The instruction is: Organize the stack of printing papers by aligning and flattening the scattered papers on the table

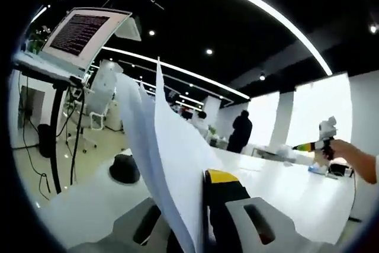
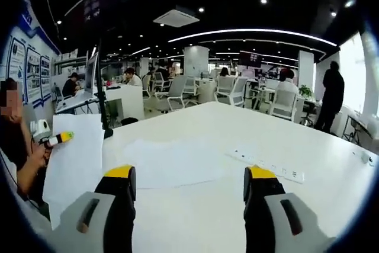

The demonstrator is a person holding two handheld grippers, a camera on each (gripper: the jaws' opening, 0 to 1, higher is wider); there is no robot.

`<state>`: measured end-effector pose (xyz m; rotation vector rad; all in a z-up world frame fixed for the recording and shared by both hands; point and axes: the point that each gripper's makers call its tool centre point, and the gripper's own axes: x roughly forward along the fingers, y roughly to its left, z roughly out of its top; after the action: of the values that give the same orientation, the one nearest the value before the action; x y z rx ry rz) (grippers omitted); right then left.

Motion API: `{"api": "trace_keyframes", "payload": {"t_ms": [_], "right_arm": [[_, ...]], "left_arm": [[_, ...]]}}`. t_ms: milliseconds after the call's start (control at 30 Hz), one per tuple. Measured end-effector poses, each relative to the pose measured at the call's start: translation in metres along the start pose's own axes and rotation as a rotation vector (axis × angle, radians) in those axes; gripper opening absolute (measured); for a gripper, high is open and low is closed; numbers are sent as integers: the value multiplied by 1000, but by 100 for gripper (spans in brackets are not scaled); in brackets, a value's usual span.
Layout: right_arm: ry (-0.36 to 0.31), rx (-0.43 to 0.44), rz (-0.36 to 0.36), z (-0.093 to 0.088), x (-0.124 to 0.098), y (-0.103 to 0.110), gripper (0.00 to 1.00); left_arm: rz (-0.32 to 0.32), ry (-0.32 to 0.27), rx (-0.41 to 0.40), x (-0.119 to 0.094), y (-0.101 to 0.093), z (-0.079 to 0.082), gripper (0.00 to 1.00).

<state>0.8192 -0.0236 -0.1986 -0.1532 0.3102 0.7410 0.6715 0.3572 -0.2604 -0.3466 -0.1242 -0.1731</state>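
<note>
Papers [image 1: 172, 164] clamped upright in left tongs [image 1: 198, 217], lifted off counter [image 1: 296, 188], likely to square the edges. Right tongs [image 2: 188, 197] apart, empty, above loose sheet [image 2: 172, 161] lying on counter.

The right tongs [image 2: 188, 191], grey with yellow tips, are wide apart and hold nothing. Just past them, thin white paper sheets [image 2: 172, 163] lie flat on the big white counter [image 2: 237, 128]. Far to their left, the other tongs [image 2: 59, 139] hold up a white sheet [image 2: 74, 158]. A long white power strip [image 2: 266, 165] lies right of the sheets.
</note>
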Motion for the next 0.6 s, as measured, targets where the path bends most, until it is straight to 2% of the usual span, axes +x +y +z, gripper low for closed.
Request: {"api": "trace_keyframes", "payload": {"t_ms": [167, 333, 400, 600], "right_arm": [[-4, 22, 33, 6, 7, 0, 70], [36, 2, 24, 4, 15, -6, 70], [37, -11, 11, 4, 17, -9, 74], [62, -19, -5, 1, 27, -16, 73]], "left_arm": [[9, 4, -7, 0, 6, -8, 8], [0, 8, 20, 3, 3, -11, 8], [-6, -2, 19, 2, 2, -9, 8], [-16, -29, 32, -1, 0, -6, 9]]}}
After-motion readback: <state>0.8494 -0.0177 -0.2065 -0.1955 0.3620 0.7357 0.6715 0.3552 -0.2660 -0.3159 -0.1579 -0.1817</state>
